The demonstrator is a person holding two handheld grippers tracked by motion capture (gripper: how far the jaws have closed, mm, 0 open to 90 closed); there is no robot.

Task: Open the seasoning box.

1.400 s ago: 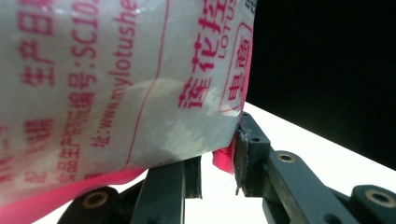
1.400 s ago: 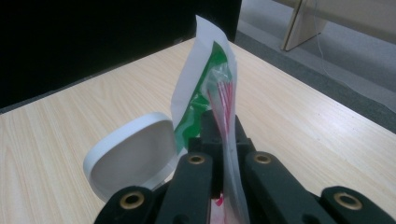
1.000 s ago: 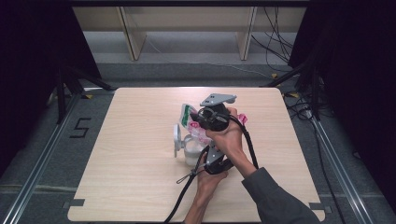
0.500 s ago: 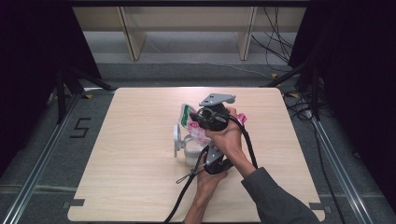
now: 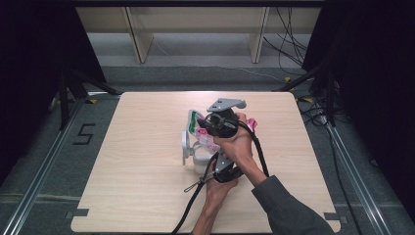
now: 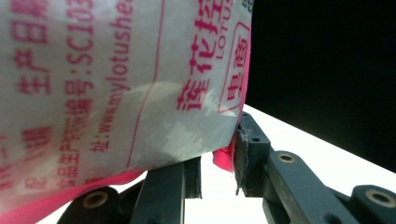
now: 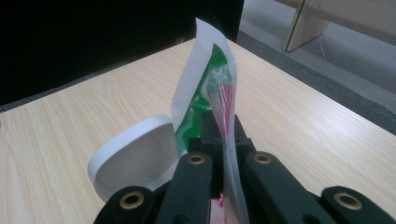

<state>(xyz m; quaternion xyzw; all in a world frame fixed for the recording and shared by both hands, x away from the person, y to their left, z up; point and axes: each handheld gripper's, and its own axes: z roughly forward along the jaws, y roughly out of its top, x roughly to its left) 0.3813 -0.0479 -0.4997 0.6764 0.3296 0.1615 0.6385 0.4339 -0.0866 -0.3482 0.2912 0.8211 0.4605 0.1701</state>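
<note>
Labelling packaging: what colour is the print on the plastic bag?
Pink-red on white plastic bag; clearest in left gripper view.

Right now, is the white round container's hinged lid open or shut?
Open: the white round lid stands upright beside the white, green and pink plastic packet in the right gripper view.

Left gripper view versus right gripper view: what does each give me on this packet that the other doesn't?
Left gripper view alone: the packet's white face with pink printing, its pink edge lying between the left gripper's jaws, against the right-hand one.

Right gripper view alone: the packet's green-and-white end standing upright, the right gripper shut on its thin clear edge, a white lid beside the jaws, and the wooden table.

Both share: the same packet held at close range between black jaws.
</note>
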